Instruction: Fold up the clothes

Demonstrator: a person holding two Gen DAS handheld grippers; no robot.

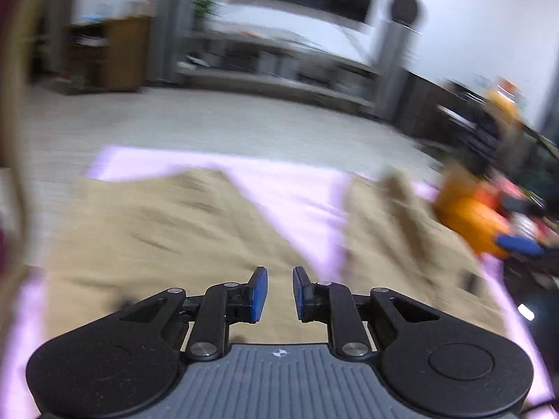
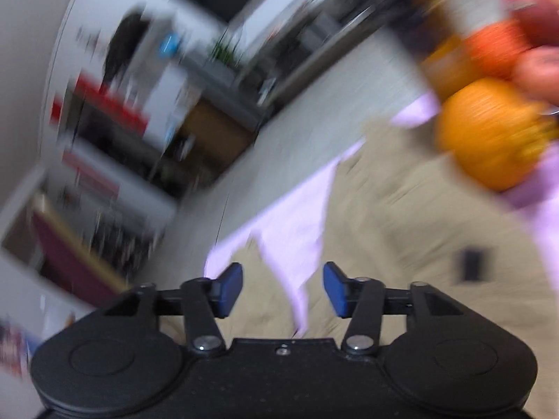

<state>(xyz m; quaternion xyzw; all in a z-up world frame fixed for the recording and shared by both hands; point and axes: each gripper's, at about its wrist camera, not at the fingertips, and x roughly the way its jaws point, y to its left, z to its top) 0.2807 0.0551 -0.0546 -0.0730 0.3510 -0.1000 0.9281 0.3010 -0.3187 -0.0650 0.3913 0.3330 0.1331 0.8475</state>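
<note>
A pair of trousers [image 1: 167, 230] lies spread on a sheet [image 1: 286, 188] that covers the surface below both grippers. In the left wrist view one leg stretches off to the left and the other [image 1: 394, 230] to the right, with a wedge of bare sheet between them. The left gripper [image 1: 280, 295] hangs above the garment near where the legs meet, nothing between its jaws. To the far right, past the right leg, the other gripper's body [image 1: 468, 216] sits at the sheet's edge. Beyond the sheet runs the floor [image 1: 244, 122], then a low shelf unit [image 1: 272, 66] along the far wall, with a cabinet [image 1: 118, 52] to its left. In the right wrist view the right gripper [image 2: 283, 291] hovers over the same wedge of sheet, the garment on either side.
</note>
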